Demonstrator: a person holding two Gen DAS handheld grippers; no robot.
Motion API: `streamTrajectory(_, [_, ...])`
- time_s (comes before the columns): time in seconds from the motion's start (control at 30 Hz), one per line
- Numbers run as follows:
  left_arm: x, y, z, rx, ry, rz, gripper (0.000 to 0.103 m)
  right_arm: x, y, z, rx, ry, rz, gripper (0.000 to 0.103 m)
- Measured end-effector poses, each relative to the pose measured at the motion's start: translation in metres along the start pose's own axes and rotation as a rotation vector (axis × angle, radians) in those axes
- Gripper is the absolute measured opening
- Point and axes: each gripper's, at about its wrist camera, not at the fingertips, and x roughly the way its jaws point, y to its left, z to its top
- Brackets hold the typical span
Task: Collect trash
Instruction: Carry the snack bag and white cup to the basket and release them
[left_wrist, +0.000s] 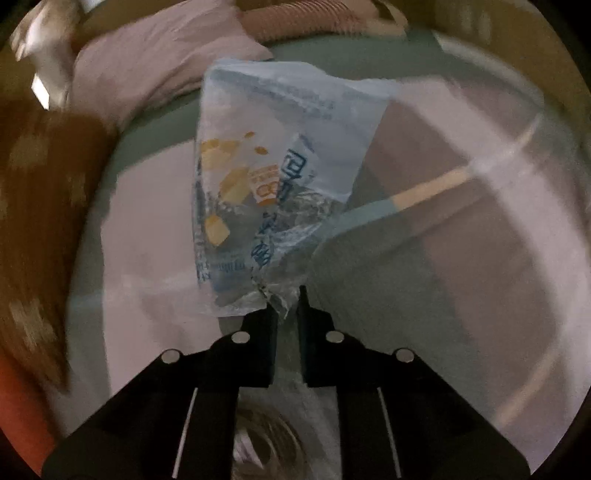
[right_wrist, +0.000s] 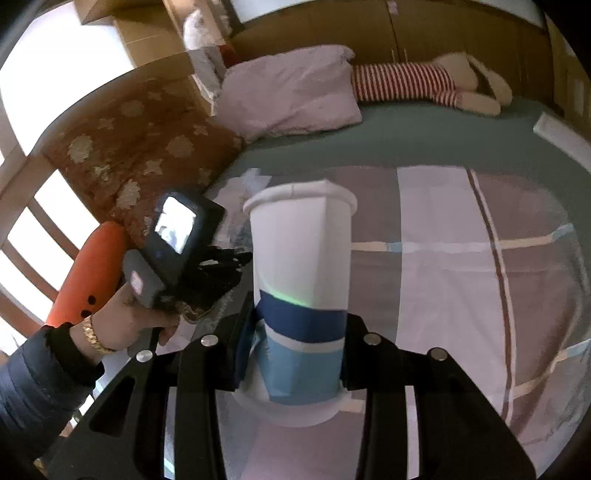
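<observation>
Right jaws (right_wrist: 295, 354) clamp a paper cup (right_wrist: 300, 280); left jaws (left_wrist: 287, 310) pinch a plastic wrapper (left_wrist: 266, 177).

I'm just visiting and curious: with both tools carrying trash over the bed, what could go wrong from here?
1. The left tool pinches only a crumpled corner of the plastic wrapper; it could slip free.
2. The right tool squeezes the paper cup near its base, and the wall is creased; it could crumple or tip onto the blanket.
</observation>
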Motion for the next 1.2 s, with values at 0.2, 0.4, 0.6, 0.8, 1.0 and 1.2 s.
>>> streamTrajectory(0.2, [-0.119, -0.009, -0.053, -0.117, -0.073, -0.208, 0.010, -0.047, 0.033, -0.022, -0.022, -0.077, -0.008, 0.037])
streamTrajectory(0.4, [-0.231, -0.067, -0.122, -0.099, -0.205, -0.153, 0.010, -0.096, 0.056, -0.063, -0.023, -0.165, -0.048, 0.037])
streamTrajectory(0.6, [-0.253, -0.082, -0.176, -0.213, -0.233, -0.140, 0.010, -0.109, 0.053, -0.106, 0.044, -0.160, -0.042, 0.037])
streamTrajectory(0.8, [-0.249, -0.093, -0.187, -0.192, -0.253, -0.103, 0.010, -0.105, 0.060, -0.113, 0.017, -0.137, -0.045, 0.037])
streamTrajectory(1.0, [-0.249, -0.091, -0.191, -0.219, -0.256, -0.092, 0.010, -0.100, 0.069, -0.116, -0.014, -0.133, -0.059, 0.037])
streamTrajectory(1.2, [-0.251, -0.093, -0.192, -0.209, -0.254, -0.089, 0.011, -0.095, 0.070, -0.115, -0.014, -0.123, -0.068, 0.037])
